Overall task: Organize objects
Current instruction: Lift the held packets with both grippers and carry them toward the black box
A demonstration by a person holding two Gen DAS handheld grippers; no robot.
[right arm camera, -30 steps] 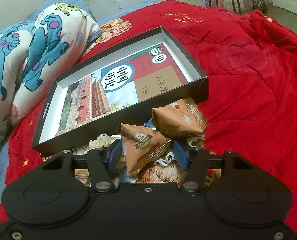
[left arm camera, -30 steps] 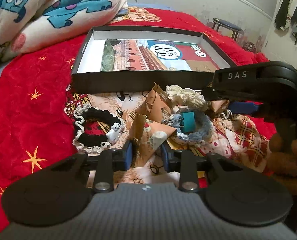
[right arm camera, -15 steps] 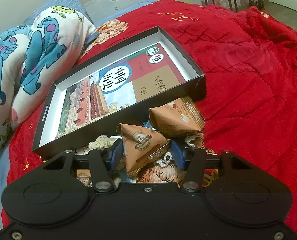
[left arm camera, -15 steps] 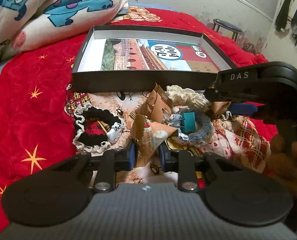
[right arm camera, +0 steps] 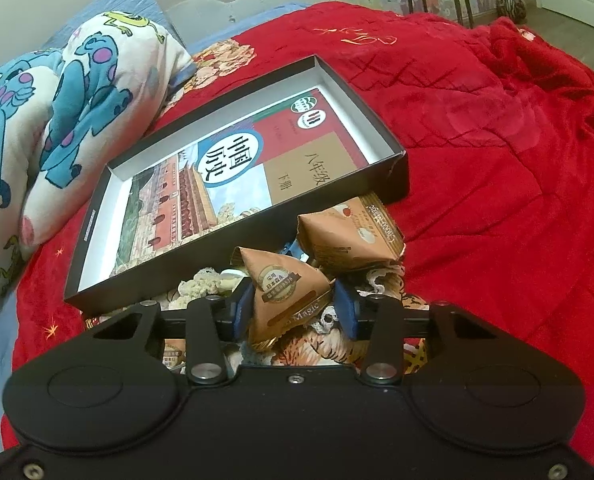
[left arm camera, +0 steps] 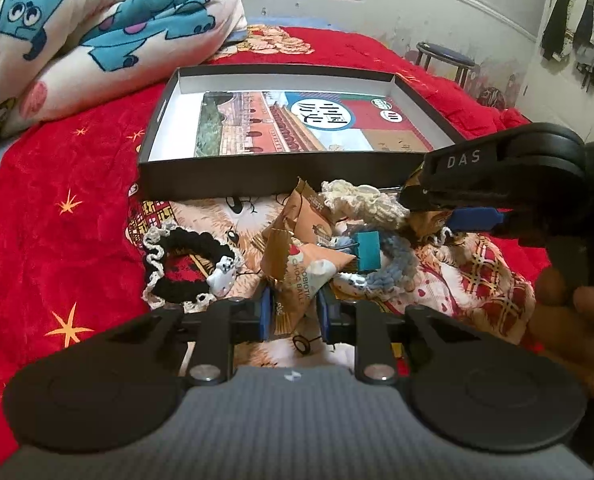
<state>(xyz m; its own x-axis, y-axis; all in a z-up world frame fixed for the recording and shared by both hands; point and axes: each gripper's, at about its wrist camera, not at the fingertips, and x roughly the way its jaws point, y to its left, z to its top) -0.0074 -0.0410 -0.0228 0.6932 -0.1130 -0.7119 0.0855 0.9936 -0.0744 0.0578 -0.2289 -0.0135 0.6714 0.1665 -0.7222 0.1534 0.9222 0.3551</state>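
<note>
Both sets of jaws are clamped on snack packets. On the left gripper (left arm camera: 294, 312), the blue pads press either side of a brown choc-ball packet (left arm camera: 301, 270) at the near edge of the pile. The right gripper (right arm camera: 293, 312) pinches a second brown packet (right arm camera: 283, 290) the same way — its point tips up toward the box.

Just beyond that one, a third brown packet (right arm camera: 347, 236) lies against the near wall of the black box (left arm camera: 257, 182), at the wall's right end. Inside the box a picture book (left arm camera: 317, 124) lies flat, covering most of the floor.

The pile sits on a patterned cloth (left arm camera: 485, 280) just in front of the box, all on a red blanket (left arm camera: 49, 208). Left of the held choc-ball packet lies a black crochet scrunchie (left arm camera: 185, 268) with a white charm. Right of it, a teal binder clip (left arm camera: 367, 248) rests on a blue-grey scrunchie (left arm camera: 397, 266), and a cream scrunchie (left arm camera: 361, 202) lies farther back, near the box wall. A cartoon-print quilt (left arm camera: 97, 20) is bunched at far left.
</note>
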